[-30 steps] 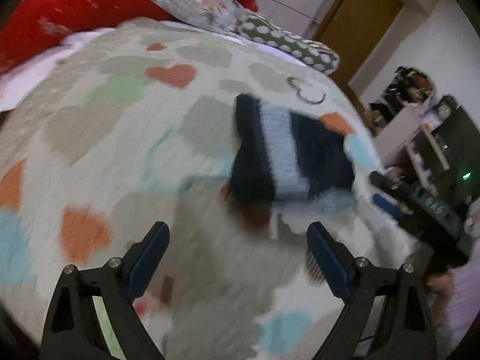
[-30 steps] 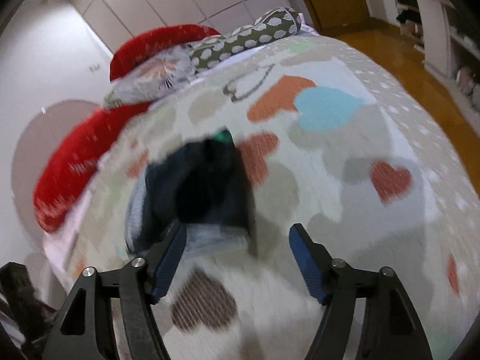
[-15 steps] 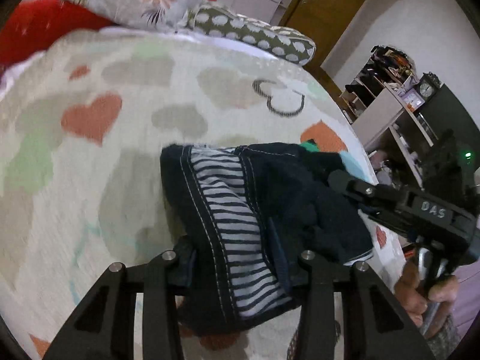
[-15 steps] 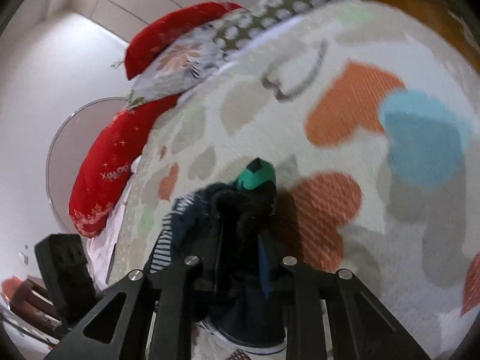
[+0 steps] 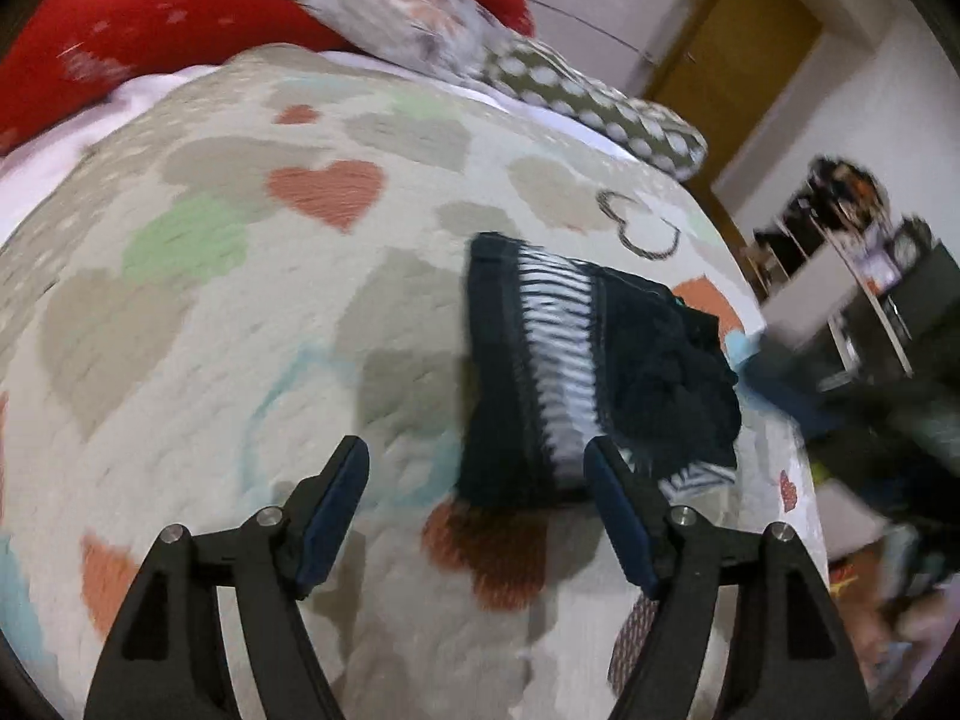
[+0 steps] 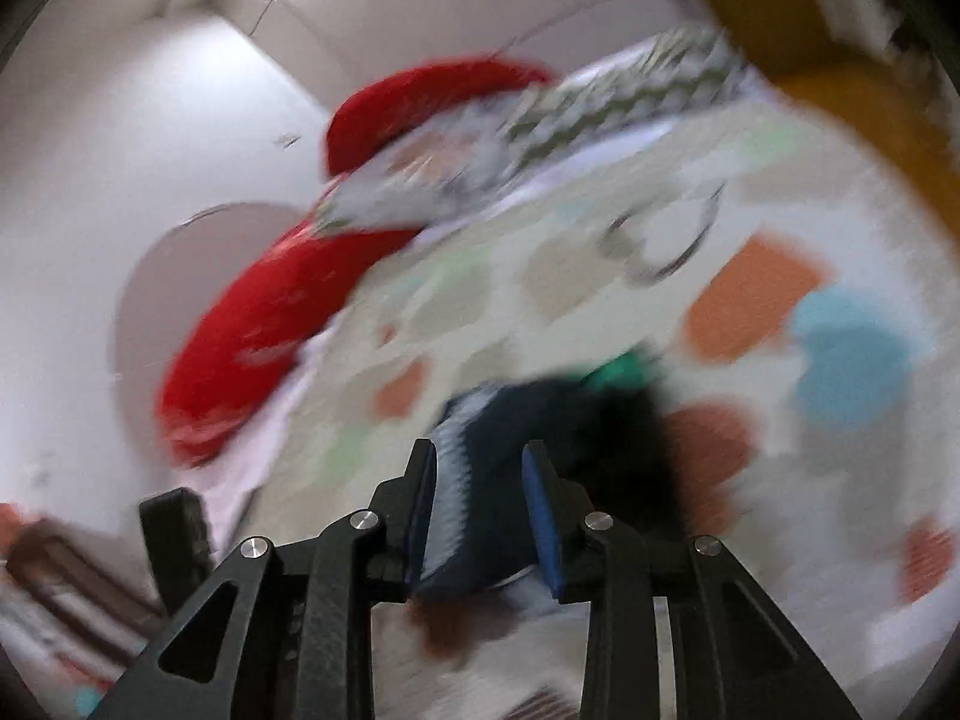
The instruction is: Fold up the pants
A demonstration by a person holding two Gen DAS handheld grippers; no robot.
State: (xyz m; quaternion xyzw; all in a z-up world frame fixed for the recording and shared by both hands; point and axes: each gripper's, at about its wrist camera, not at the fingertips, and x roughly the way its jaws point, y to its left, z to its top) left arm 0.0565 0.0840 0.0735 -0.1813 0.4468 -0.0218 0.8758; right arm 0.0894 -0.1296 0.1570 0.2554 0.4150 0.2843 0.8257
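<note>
— Now that the pants (image 5: 591, 372) lie as a compact dark bundle right of centre in our left view, striped panel up, what do we make of them?

— We read them as folded and set down on the heart-print bedspread (image 5: 240, 312). Half a second ago the same bundle sat clamped between our left fingers; now it lies beyond the tips, touching neither pad.

— So the left gripper (image 5: 477, 468) has let go?

— Yes. Its jaws have just been opening and stand wide apart over bare bedspread at the lower centre of the frame, nothing between them.

— And the right gripper (image 6: 480, 468)?

— Its jaws have just been opening a little too, though they stay fairly narrow. In the right view, low in the centre, the blurred bundle sits behind and between the pads; we cannot tell whether they pinch cloth or merely frame it.

— What does that mean for the fold?

— We judge it nearly done: one side released, the other easing off. The far dark layer looks rumpled, so it may want smoothing.

— Beyond that?

— Red cushions (image 5: 132, 36) and a dotted pillow (image 5: 600, 102) along the upper edge, well apart.
</note>
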